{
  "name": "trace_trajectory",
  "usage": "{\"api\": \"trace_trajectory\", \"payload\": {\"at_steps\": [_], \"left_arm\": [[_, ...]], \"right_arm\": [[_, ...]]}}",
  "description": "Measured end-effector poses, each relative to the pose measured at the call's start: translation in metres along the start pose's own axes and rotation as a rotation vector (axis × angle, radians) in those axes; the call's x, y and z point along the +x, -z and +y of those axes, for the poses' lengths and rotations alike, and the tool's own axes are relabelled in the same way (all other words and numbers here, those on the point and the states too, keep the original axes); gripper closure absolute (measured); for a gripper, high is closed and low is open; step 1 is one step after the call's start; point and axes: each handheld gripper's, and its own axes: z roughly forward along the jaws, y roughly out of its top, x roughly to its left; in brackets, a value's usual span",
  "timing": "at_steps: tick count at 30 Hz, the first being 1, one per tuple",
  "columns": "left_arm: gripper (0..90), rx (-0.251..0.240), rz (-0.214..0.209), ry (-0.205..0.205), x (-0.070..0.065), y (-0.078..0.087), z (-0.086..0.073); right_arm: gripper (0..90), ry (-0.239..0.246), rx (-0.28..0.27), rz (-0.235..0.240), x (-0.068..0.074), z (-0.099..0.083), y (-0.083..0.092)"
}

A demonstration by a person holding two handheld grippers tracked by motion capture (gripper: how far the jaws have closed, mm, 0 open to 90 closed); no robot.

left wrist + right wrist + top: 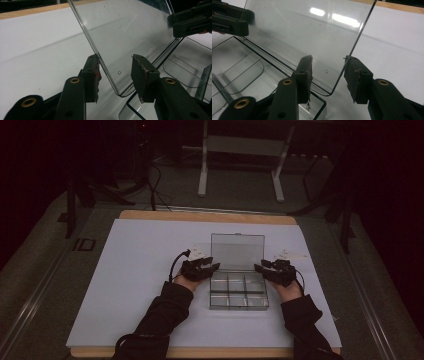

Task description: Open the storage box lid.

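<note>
My left fingers [91, 77] are spread open around the lower left corner of the clear lid [130, 32]; the left pad sits right at the lid's edge, contact unclear, the other is apart from the pane. Right fingers [358, 80] are spread too, straddling the lid's opposite edge near its lower corner, nothing clamped. From above, left gripper [200, 268] and right gripper [274, 270] flank the clear compartment box [239, 294] at its hinge line, one each side. Lid stands up, tilted back, behind the open tray. Box sits mid-desk on the white sheet [135, 285], divided into small compartments; contents too dim to tell. Wooden desk [210, 216] edge shows past the sheet.
</note>
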Motion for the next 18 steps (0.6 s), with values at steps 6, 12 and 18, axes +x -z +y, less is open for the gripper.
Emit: {"api": "trace_trajectory", "payload": {"at_steps": [6,12,18], "left_arm": [[56.1,0.023,-0.015,0.049,0.0020,-0.0027,0.0016],[54.0,0.039,-0.005,0.062,0.0014,-0.0043,0.0036],[51.8,0.045,-0.011,0.098,0.0030,-0.0062,0.0035]], "right_arm": [[55.8,-0.032,0.015,0.001,-0.0013,0.0011,-0.0018],[55.3,-0.052,0.025,0.000,-0.0016,0.0017,-0.0023],[54.5,-0.080,0.032,0.002,-0.0030,0.0016,-0.0032]]}}
